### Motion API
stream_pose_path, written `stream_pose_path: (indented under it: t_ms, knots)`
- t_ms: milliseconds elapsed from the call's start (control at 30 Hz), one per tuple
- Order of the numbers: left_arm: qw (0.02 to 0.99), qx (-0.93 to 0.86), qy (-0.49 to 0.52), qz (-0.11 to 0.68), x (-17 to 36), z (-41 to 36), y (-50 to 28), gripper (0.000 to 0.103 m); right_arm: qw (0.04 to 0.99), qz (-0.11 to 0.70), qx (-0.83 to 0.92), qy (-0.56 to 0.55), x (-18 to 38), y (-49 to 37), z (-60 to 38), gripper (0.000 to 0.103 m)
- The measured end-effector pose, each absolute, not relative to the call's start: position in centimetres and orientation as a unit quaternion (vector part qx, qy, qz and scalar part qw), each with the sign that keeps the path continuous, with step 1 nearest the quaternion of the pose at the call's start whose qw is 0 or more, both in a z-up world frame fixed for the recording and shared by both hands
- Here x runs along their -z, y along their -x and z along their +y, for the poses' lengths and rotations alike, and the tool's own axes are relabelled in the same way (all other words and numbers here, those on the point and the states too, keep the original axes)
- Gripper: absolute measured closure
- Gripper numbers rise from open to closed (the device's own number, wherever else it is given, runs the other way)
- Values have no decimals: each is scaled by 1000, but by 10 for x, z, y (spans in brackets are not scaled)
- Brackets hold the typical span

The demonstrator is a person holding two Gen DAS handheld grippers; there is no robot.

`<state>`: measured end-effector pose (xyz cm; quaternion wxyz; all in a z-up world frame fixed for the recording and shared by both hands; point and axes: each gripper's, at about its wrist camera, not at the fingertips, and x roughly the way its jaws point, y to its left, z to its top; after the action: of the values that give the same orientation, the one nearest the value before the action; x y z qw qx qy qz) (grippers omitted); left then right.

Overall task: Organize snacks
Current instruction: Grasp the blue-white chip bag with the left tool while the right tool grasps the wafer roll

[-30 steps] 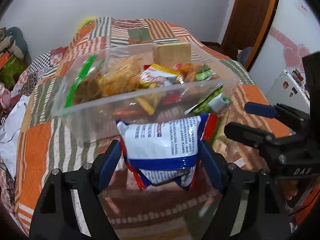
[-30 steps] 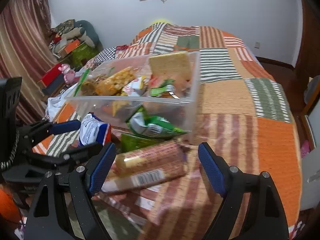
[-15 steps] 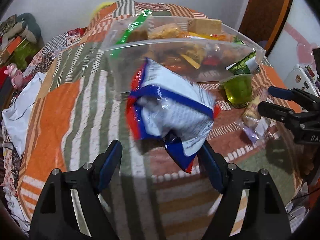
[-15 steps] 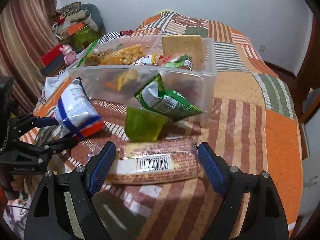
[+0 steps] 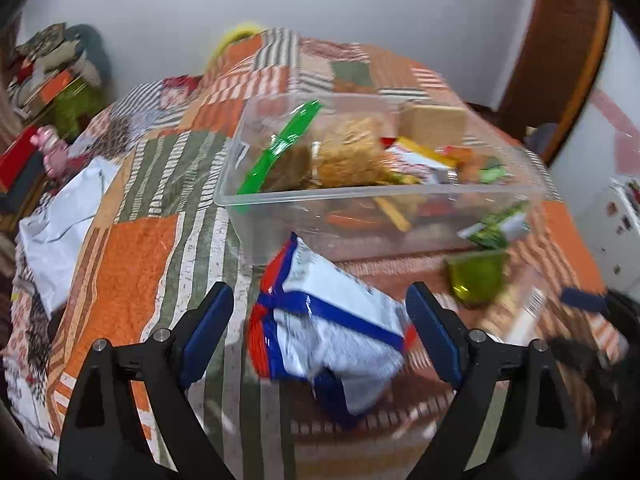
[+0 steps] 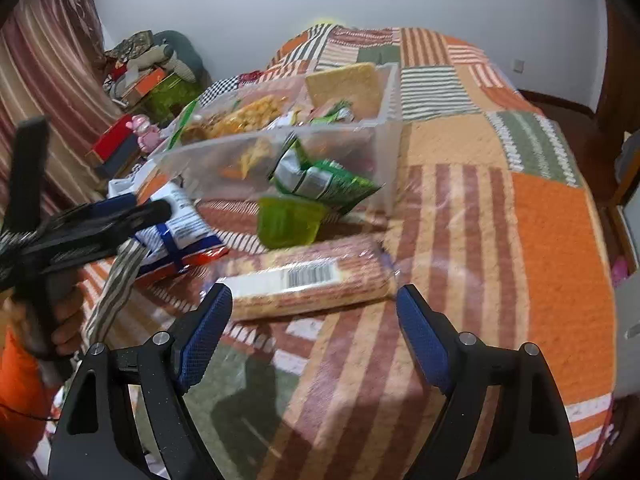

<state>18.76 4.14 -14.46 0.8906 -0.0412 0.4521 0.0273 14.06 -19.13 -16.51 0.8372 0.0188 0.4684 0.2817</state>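
Observation:
A clear plastic bin (image 5: 304, 200) (image 6: 384, 160) filled with snacks stands on the patchwork bed. A white, blue and red snack bag (image 5: 332, 320) (image 6: 180, 228) lies on the quilt in front of it. My left gripper (image 5: 320, 332) is open, its jaws on either side of the bag and not touching it. A long biscuit pack with a barcode (image 6: 308, 284), a green jelly cup (image 6: 286, 222) (image 5: 476, 280) and a green packet (image 6: 324, 184) lie in front of the bin. My right gripper (image 6: 314, 328) is open just short of the biscuit pack.
The striped orange, green and brown quilt (image 6: 552, 240) covers the bed. Clutter, a pink toy (image 5: 52, 152) and boxes sit at the left of the bed. A door (image 5: 560, 52) stands at the right. White cloth (image 5: 60, 224) lies at the bed's left edge.
The left gripper opened and let go of the white and blue bag, which now lies on the quilt. Both grippers drew back a little from the bin.

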Motion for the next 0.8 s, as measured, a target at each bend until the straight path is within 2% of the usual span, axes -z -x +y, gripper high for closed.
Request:
stream_pose_path:
  t_ms: [133, 400, 600, 800]
  knots:
    - [887, -55, 12, 459, 159, 38, -200, 14, 824, 481, -298, -16, 171, -142, -176, 21]
    - [892, -33, 0, 451, 165, 55, -173, 14, 832, 481, -275, -42, 170, -164, -174, 21]
    - [888, -15, 23, 459, 165, 72, -158, 14, 841, 481, -249, 9, 175, -170, -158, 18]
    - [887, -3, 20, 462, 163, 70, -152, 14, 843, 485, -232, 16, 181, -168, -171, 22]
